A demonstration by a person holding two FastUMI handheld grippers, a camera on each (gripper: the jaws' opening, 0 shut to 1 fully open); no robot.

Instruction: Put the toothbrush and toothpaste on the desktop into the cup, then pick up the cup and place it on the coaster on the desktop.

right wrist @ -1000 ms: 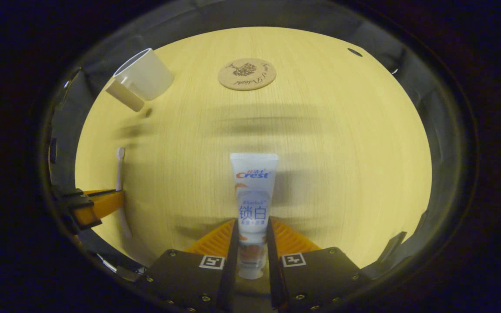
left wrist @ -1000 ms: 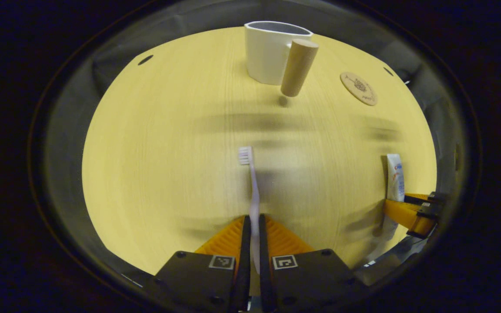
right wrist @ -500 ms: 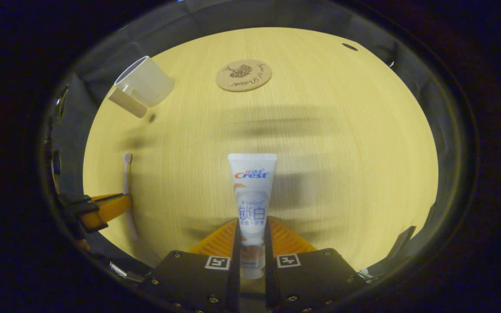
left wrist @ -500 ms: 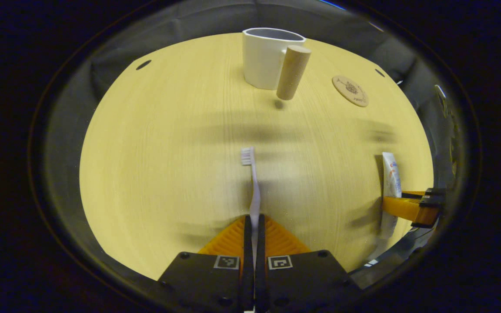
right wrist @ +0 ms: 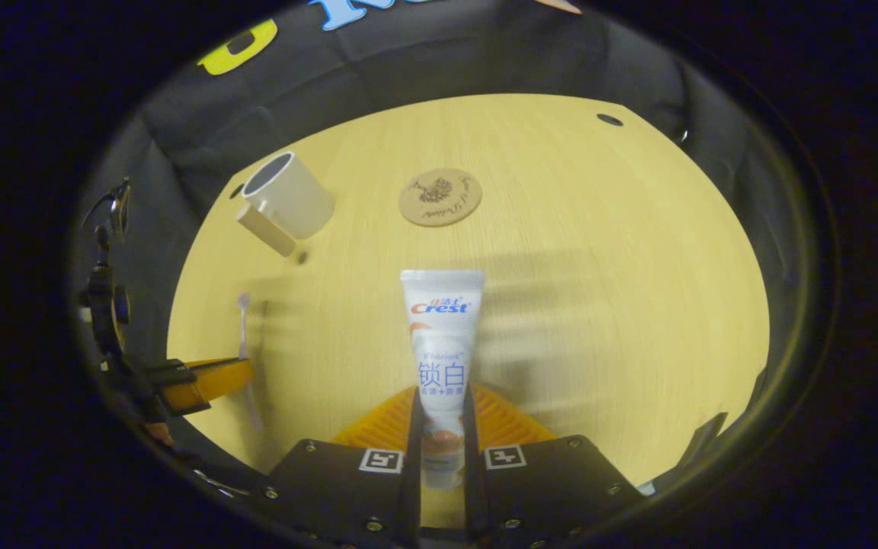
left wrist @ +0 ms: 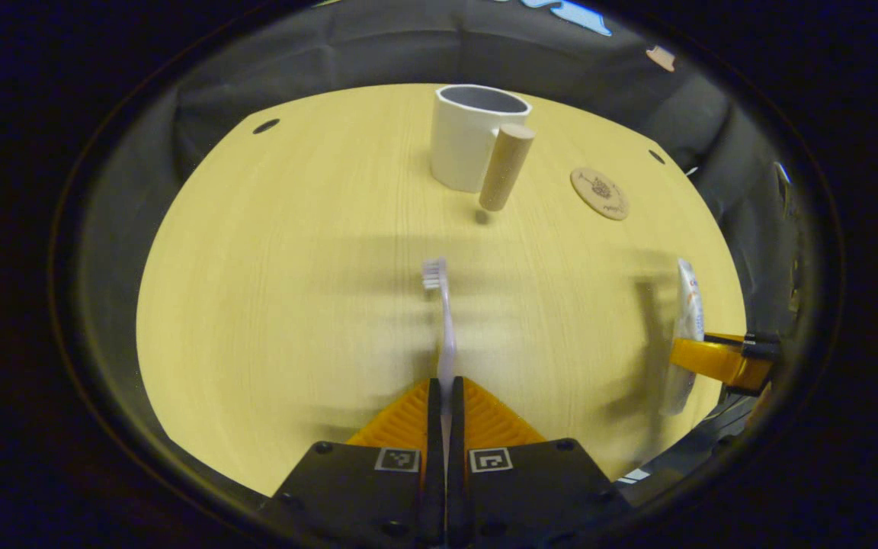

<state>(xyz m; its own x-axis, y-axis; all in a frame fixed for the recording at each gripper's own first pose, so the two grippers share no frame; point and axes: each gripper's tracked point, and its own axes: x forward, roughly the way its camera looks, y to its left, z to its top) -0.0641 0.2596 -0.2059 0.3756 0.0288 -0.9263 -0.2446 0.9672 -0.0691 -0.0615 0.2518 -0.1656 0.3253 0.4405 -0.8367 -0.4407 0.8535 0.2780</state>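
Note:
My left gripper [left wrist: 445,396] is shut on the handle of a pale lilac toothbrush [left wrist: 443,320], whose bristle head points away toward the cup. The white cup [left wrist: 469,137] with a wooden peg handle [left wrist: 506,166] stands upright at the far side of the yellow desktop [left wrist: 294,290]. My right gripper [right wrist: 439,408] is shut on a white toothpaste tube [right wrist: 441,335], held above the desktop. The round cork coaster [right wrist: 439,197] lies beyond the tube; the cup [right wrist: 290,197] sits to its left. In the right gripper view the left gripper [right wrist: 206,381] and toothbrush [right wrist: 244,328] appear at the left edge.
The desktop [right wrist: 599,290] has small dark holes near its far corners [left wrist: 265,126] [right wrist: 608,120]. Black cloth walls surround it closely. In the left gripper view the coaster [left wrist: 599,194] lies right of the cup, and the right gripper [left wrist: 721,360] with the tube [left wrist: 687,305] is at the right edge.
Both grippers have risen and pulled back from the desktop with the toothbrush and toothpaste lifted; cup and coaster look smaller and farther. The left fingers closed tighter on the brush handle.

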